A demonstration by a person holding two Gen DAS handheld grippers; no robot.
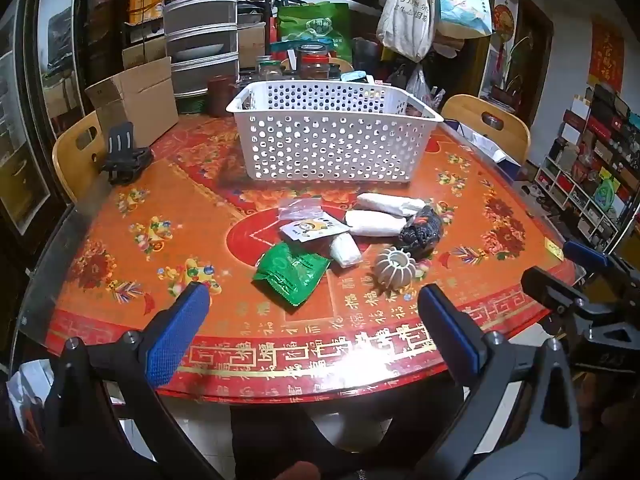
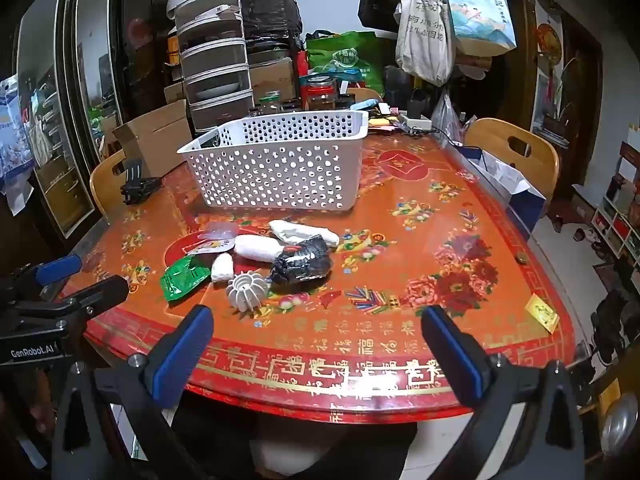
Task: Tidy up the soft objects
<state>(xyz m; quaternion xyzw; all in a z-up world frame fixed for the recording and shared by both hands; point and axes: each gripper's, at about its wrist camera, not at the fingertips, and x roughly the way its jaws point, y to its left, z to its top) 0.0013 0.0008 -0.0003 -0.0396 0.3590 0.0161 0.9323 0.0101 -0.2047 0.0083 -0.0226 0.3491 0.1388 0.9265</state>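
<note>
A white perforated basket (image 1: pixel 336 132) (image 2: pixel 280 160) stands at the back of the round red table (image 1: pixel 120 240). In front of it lies a cluster: a green packet (image 1: pixel 292 270) (image 2: pixel 184 278), two white rolls (image 1: pixel 390 204) (image 2: pixel 304 234), a smaller white roll (image 1: pixel 346 250), a cartoon-printed packet (image 1: pixel 310 229), a dark soft toy (image 1: pixel 422 226) (image 2: pixel 302 264) and a white ribbed ball (image 1: pixel 396 268) (image 2: pixel 247 290). My left gripper (image 1: pixel 314 320) hovers open over the near table edge, short of the cluster. To its right my right gripper (image 2: pixel 316 340) is also open, with nothing between its fingers.
A black clamp stand (image 1: pixel 124 156) sits at the table's left edge, with a cardboard box (image 1: pixel 136 96) behind it. Jars (image 1: pixel 314 62), stacked drawers (image 1: pixel 200 32) and hanging bags (image 1: pixel 408 12) crowd the back. Wooden chairs (image 2: pixel 516 152) flank the table; a blue paper bag (image 2: pixel 508 188) leans at the right.
</note>
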